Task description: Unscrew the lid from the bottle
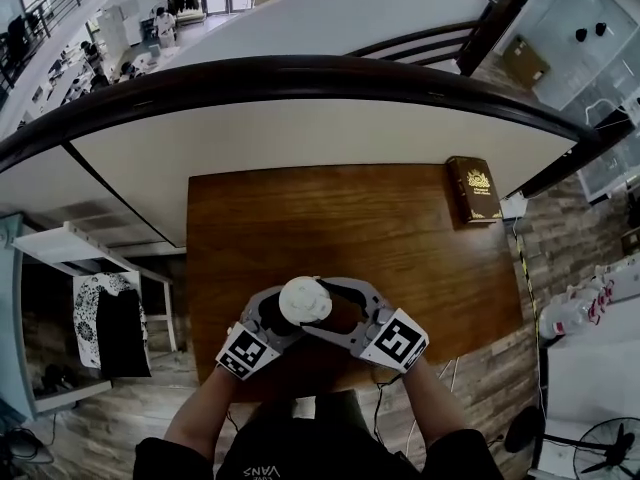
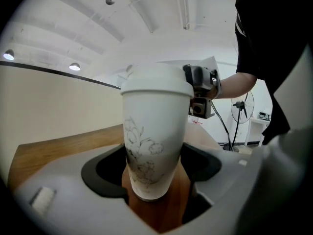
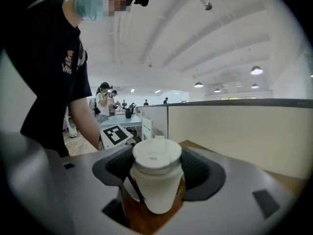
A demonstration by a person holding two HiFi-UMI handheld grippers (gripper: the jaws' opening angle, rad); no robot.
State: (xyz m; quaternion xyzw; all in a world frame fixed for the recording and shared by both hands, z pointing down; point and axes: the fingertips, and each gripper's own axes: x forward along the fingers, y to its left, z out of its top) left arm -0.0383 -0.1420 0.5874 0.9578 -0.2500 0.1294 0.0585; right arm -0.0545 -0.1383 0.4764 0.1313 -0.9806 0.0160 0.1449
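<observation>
Between the jaws of my left gripper [image 2: 154, 180] the white bottle [image 2: 154, 141] sat pinched low on its body, upright, long axis vertical. My right gripper [image 3: 157, 173] clamped its lid [image 3: 156, 155], which faced up. Wooden table [image 1: 350, 228] underneath, near edge. Dark book [image 1: 474, 190] at far corner. Shirt [image 1: 265, 471] read VANS.

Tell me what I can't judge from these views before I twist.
- Thread under the lid: covered by the lid's rim in both gripper views, so looseness is unknown.
- Contents of the bottle: opaque wall and lid, all views.
- Bottle body, head view: hidden beneath the lid, left gripper and right gripper.
- Print on the book: too small, head view.
</observation>
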